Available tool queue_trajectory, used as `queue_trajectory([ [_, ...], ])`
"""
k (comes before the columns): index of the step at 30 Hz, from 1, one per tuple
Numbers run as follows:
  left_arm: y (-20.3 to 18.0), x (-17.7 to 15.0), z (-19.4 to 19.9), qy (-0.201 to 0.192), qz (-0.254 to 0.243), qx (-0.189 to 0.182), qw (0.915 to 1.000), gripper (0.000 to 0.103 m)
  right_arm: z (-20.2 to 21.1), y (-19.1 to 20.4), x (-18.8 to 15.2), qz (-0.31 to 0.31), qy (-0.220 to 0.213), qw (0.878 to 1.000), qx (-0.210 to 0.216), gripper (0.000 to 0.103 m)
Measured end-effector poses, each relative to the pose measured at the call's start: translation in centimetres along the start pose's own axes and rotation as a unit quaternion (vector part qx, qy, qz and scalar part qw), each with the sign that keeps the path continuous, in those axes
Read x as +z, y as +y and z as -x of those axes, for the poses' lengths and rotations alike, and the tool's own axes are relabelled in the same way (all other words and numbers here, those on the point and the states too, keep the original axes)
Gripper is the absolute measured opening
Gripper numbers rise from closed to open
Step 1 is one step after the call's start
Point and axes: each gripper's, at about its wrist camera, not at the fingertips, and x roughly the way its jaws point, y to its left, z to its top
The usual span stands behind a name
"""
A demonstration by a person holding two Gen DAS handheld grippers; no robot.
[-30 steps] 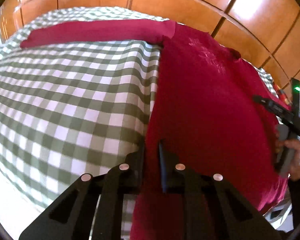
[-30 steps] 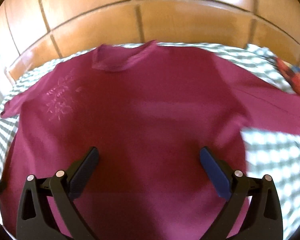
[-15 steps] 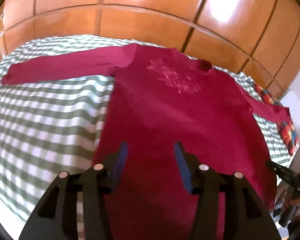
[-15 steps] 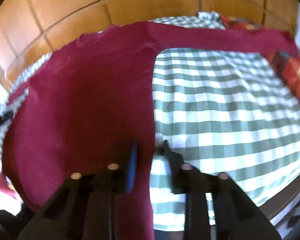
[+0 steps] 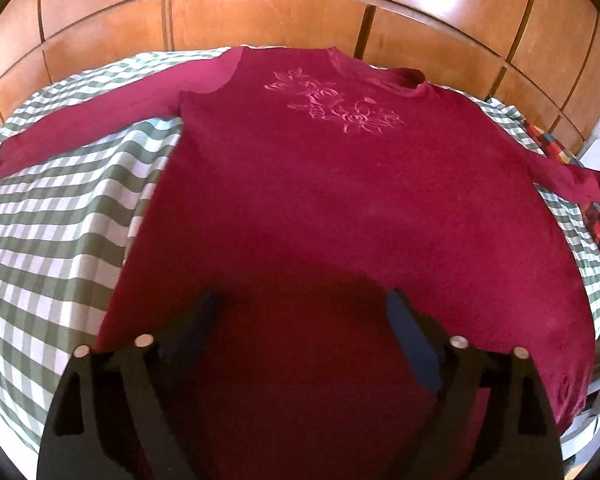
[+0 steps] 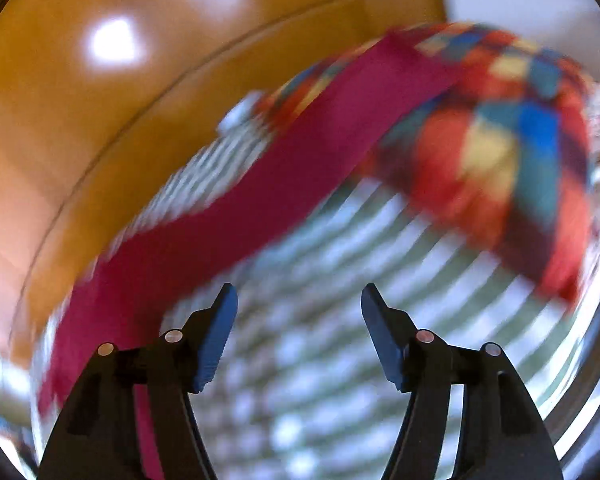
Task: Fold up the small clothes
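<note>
Over the red shirt (image 5: 340,200), left gripper (image 5: 304,320) now opening, empty, right gripper (image 6: 298,320) reopening beside sleeve, empty.

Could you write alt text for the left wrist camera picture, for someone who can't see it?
A dark red long-sleeved top with a flower design on its chest lies flat, sleeves spread, on a green-and-white checked cloth. The left gripper hangs over its lower part, jaws opening and pinching nothing; wood panels stand behind.

No readable text, label, brand, number or sign anywhere
</note>
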Motion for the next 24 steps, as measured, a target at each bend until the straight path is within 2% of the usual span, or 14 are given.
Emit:
queue_trajectory([
  [2,-0.2,0.1,-0.1,0.002,-0.001,0.000,1.0000,0.091,-0.3,-2.2,3.1,-0.060,-0.027,0.998,0.005,0.063],
  [4,-0.3,0.1,-0.2,0.004,-0.003,0.001,1.0000,0.093,-1.1,-3.9,5.4,-0.101,-0.041,0.994,-0.006,0.063],
  [9,-0.4,0.2,-0.3,0.009,0.000,0.002,1.0000,0.094,-4.6,-6.9,9.7,-0.171,-0.038,0.984,-0.007,0.058],
  [10,-0.4,0.2,-0.3,0.010,0.001,0.001,1.0000,0.094,-4.8,-7.0,10.2,-0.169,-0.035,0.985,-0.009,0.051],
  [12,-0.4,0.4,-0.3,0.012,0.007,0.001,0.9999,0.094,-5.7,-5.9,11.1,-0.134,-0.018,0.990,-0.038,0.015],
  [13,-0.3,0.5,-0.3,0.014,0.011,0.000,0.9998,0.094,-5.8,-5.2,11.5,-0.119,-0.013,0.992,-0.041,0.008],
  [15,-0.2,0.8,-0.2,0.017,0.017,-0.001,0.9997,0.094,-5.0,-2.4,12.0,-0.073,-0.019,0.996,-0.042,0.006],
  [18,0.1,1.5,-0.1,0.016,0.027,0.000,0.9995,0.094,-2.9,2.7,11.8,-0.004,-0.031,0.999,-0.004,0.006],
  [21,0.7,2.4,0.1,0.015,0.040,-0.006,0.9991,0.094,-1.9,8.8,11.2,0.045,-0.032,0.997,0.056,0.006],
  [24,1.4,3.3,0.4,0.003,0.050,-0.010,0.9987,0.094,-1.7,15.9,9.4,0.082,-0.016,0.988,0.126,0.006],
])
